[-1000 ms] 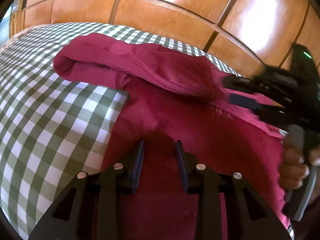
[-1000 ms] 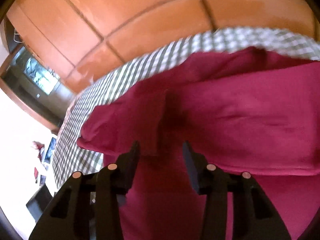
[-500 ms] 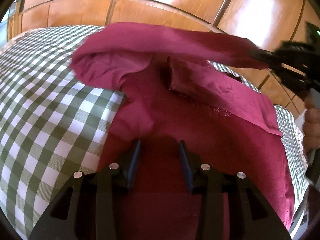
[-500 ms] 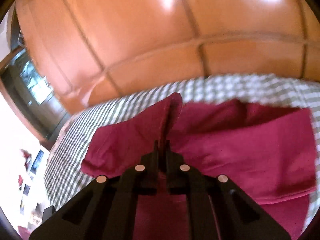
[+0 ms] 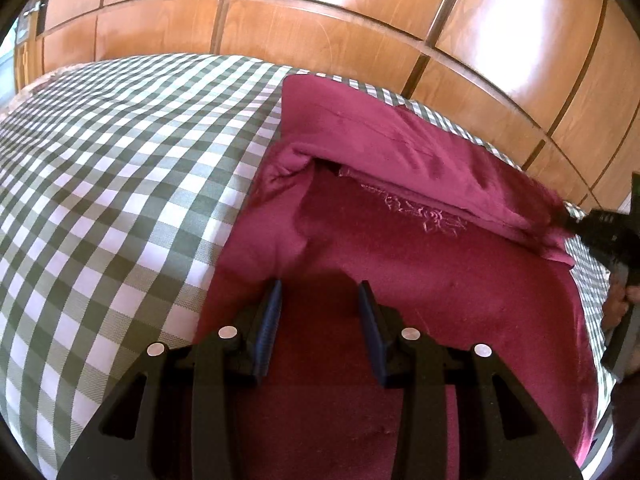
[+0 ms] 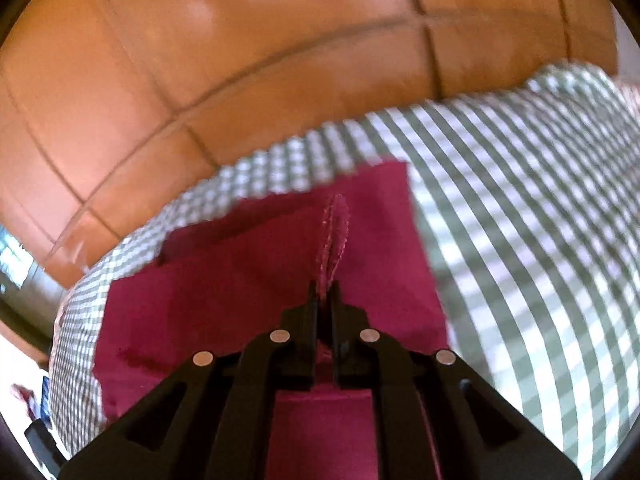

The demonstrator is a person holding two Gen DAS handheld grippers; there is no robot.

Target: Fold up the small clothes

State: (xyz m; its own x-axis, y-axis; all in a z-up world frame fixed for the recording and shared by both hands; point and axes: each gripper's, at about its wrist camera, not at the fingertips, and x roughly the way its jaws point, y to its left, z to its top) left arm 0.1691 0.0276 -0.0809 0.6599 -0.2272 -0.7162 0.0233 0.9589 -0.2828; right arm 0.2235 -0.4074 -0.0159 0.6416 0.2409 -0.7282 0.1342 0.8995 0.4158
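A garment [image 5: 400,264] lies spread on a bedcover [image 5: 112,168], toward the cover's right side in the left wrist view. Its far part is folded over onto the near part. Wooden panels [image 5: 320,32] stand behind the bed. The left gripper [image 5: 320,312] sits above the garment's near part. The right gripper [image 6: 325,292] pinches the fold's edge at the garment's right end.

Strong glare is thrown on the glossy wooden panels [image 5: 328,36]. The right wrist view is smeared by motion blur, and both views are bent and vignetted at the edges by fisheye distortion.
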